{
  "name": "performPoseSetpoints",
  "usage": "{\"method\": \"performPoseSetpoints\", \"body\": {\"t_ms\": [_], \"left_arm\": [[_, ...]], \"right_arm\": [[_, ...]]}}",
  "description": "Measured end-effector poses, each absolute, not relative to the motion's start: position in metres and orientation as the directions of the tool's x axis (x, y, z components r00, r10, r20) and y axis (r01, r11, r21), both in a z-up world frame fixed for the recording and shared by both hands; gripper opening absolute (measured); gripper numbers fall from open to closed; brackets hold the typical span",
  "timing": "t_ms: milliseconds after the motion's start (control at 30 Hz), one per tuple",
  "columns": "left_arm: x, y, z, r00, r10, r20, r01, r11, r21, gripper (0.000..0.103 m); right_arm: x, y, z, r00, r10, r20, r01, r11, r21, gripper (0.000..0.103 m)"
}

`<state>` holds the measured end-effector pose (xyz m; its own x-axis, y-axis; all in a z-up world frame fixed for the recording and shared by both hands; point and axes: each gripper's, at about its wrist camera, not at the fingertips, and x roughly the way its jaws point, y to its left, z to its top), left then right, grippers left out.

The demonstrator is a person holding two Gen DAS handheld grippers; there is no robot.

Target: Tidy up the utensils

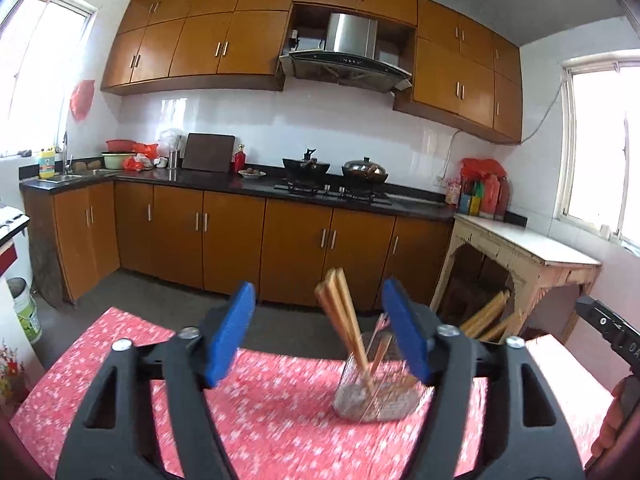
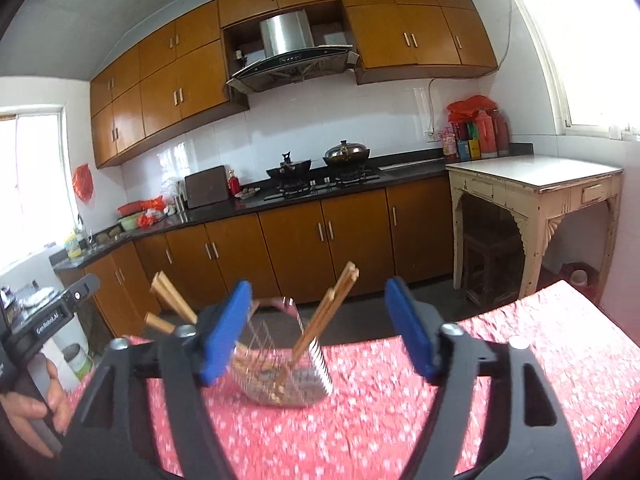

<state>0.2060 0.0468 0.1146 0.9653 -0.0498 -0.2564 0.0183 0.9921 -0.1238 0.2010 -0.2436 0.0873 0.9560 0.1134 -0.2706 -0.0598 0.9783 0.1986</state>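
Observation:
A wire utensil holder (image 1: 374, 390) stands on the red flowered tablecloth (image 1: 276, 412). Several wooden chopsticks (image 1: 342, 312) lean in it; more stick out to the right (image 1: 486, 318). My left gripper (image 1: 320, 332) is open and empty, above and just in front of the holder, its right pad partly hiding it. In the right wrist view the same holder (image 2: 280, 372) holds chopsticks leaning right (image 2: 328, 312) and left (image 2: 172, 296). My right gripper (image 2: 320, 332) is open and empty, near the holder. The frames are blurred near the holder.
Brown kitchen cabinets and a black counter (image 1: 224, 184) with a stove and woks (image 1: 336, 176) run along the far wall. A cream side table (image 2: 536, 188) stands at right. The other hand-held gripper shows at the frame edge (image 1: 612, 328) and in the right wrist view (image 2: 52, 316).

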Motion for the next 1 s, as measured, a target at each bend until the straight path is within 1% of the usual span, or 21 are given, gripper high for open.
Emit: {"method": "performPoseSetpoints", "body": {"t_ms": [33, 67, 100, 200, 267, 367, 467, 567, 667, 867, 1000], "left_arm": [[0.202, 0.049, 0.112, 0.964, -0.052, -0.261, 0.021, 0.993, -0.12, 0.079], [0.193, 0.052, 0.105, 0.963, -0.049, -0.265, 0.02, 0.994, -0.109, 0.084], [0.188, 0.053, 0.101, 0.962, -0.046, -0.269, 0.019, 0.995, -0.1, 0.09], [0.171, 0.055, 0.084, 0.96, -0.035, -0.279, 0.018, 0.998, -0.066, 0.098], [0.163, 0.053, 0.071, 0.953, -0.036, -0.302, 0.025, 0.999, -0.041, 0.101], [0.15, 0.05, 0.058, 0.949, -0.041, -0.314, 0.035, 0.999, -0.023, 0.101], [0.135, 0.044, 0.05, 0.952, -0.039, -0.303, 0.043, 0.999, 0.007, 0.101], [0.117, 0.036, 0.043, 0.961, -0.021, -0.275, 0.036, 0.998, 0.046, 0.101], [0.106, 0.034, 0.038, 0.964, -0.021, -0.263, 0.033, 0.999, 0.042, 0.101], [0.094, 0.036, 0.027, 0.969, -0.005, -0.248, 0.013, 0.999, 0.03, 0.101], [0.085, 0.036, 0.019, 0.975, 0.013, -0.221, -0.005, 0.999, 0.039, 0.101]], "right_arm": [[0.192, -0.241, 0.084, 0.957, 0.115, -0.268, -0.065, 0.98, 0.189, 0.083], [0.18, -0.236, 0.078, 0.959, 0.108, -0.263, -0.065, 0.984, 0.166, 0.091], [0.17, -0.232, 0.074, 0.961, 0.101, -0.256, -0.064, 0.987, 0.148, 0.096], [0.146, -0.22, 0.06, 0.966, 0.084, -0.246, -0.062, 0.994, 0.093, 0.099], [0.133, -0.214, 0.05, 0.966, 0.073, -0.247, -0.056, 0.996, 0.075, 0.099], [0.121, -0.207, 0.037, 0.964, 0.076, -0.256, -0.06, 0.996, 0.07, 0.099], [0.108, -0.201, 0.025, 0.963, 0.073, -0.261, -0.057, 0.996, 0.068, 0.099], [0.097, -0.19, 0.017, 0.962, 0.056, -0.269, -0.051, 0.998, 0.025, 0.099], [0.085, -0.18, 0.007, 0.965, 0.046, -0.259, -0.053, 0.998, -0.019, 0.099], [0.073, -0.181, -0.005, 0.97, 0.053, -0.236, -0.053, 0.999, 0.007, 0.099], [0.068, -0.183, -0.012, 0.976, 0.059, -0.208, -0.055, 0.998, 0.026, 0.099]]}}
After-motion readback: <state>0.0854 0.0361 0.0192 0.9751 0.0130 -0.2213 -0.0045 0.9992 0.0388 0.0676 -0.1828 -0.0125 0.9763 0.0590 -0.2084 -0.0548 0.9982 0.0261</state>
